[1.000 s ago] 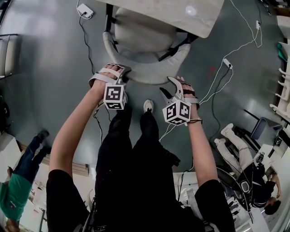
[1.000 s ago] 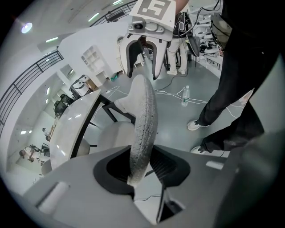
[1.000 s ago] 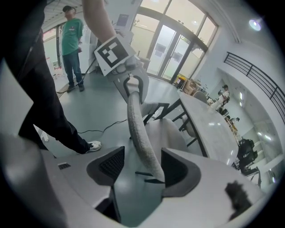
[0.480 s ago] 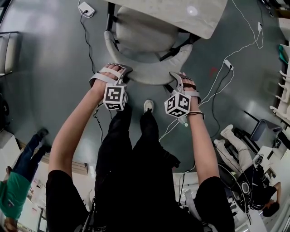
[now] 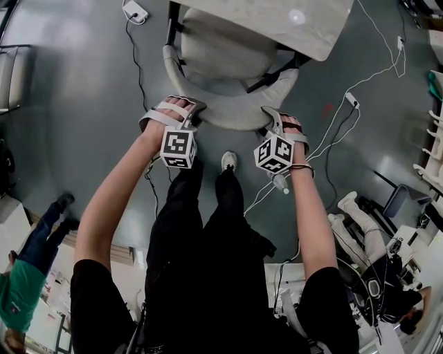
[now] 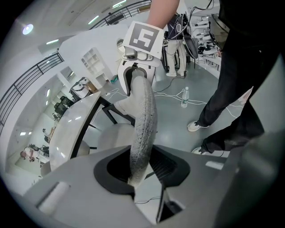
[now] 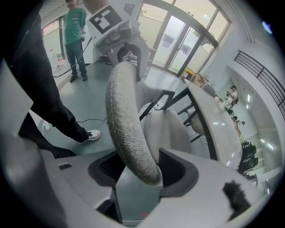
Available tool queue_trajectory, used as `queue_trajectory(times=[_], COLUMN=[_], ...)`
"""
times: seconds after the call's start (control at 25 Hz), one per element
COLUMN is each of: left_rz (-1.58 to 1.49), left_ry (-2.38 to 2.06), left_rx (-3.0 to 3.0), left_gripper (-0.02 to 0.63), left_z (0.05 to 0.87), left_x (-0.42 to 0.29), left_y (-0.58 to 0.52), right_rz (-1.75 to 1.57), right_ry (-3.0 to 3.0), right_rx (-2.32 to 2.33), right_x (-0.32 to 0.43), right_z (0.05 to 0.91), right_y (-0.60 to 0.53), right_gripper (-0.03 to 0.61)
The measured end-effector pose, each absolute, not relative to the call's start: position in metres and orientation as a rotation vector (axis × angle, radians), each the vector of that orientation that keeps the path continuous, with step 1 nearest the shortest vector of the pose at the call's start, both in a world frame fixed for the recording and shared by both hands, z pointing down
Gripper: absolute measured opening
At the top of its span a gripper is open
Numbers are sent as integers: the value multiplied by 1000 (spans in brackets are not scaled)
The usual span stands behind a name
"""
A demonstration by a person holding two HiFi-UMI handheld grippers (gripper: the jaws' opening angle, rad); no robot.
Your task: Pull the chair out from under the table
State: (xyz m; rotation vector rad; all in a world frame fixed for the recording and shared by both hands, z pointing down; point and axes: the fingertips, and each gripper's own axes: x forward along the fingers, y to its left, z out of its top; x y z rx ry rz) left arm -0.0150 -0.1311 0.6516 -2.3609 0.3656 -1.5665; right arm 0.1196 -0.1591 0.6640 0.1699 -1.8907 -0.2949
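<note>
Head view: the chair [image 5: 221,52] is seen with its seat tucked under the table [image 5: 277,21] and its backrest [image 5: 232,119] just outside the table's edge. The left gripper [image 5: 188,109] and right gripper [image 5: 275,119] are set on the backrest well apart, judged for a straight pull. Away from the table the floor [image 5: 83,104] is open, with cables [image 5: 332,131] lying to the side.

Left gripper view: the jaws are clamped on the backrest rim [image 6: 143,116].

Right gripper view: the jaws appear closed on the same rim [image 7: 124,116].
</note>
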Motion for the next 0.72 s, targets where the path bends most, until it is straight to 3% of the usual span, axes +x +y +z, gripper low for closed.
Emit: queue_trajectory(times=[0.28, 0.72], left_rz=[-1565, -1574], left_ry=[373, 349], left_rx=[-2357, -2355], left_gripper=[121, 115], left_z=[650, 651], left_x=[-15, -15], left_y=[-131, -131], right_rz=[-306, -306], right_ry=[-1892, -1867], right_rx=[154, 119], right_x=[118, 118], right_z=[666, 668], right_y=[-158, -157], right_gripper=[175, 149])
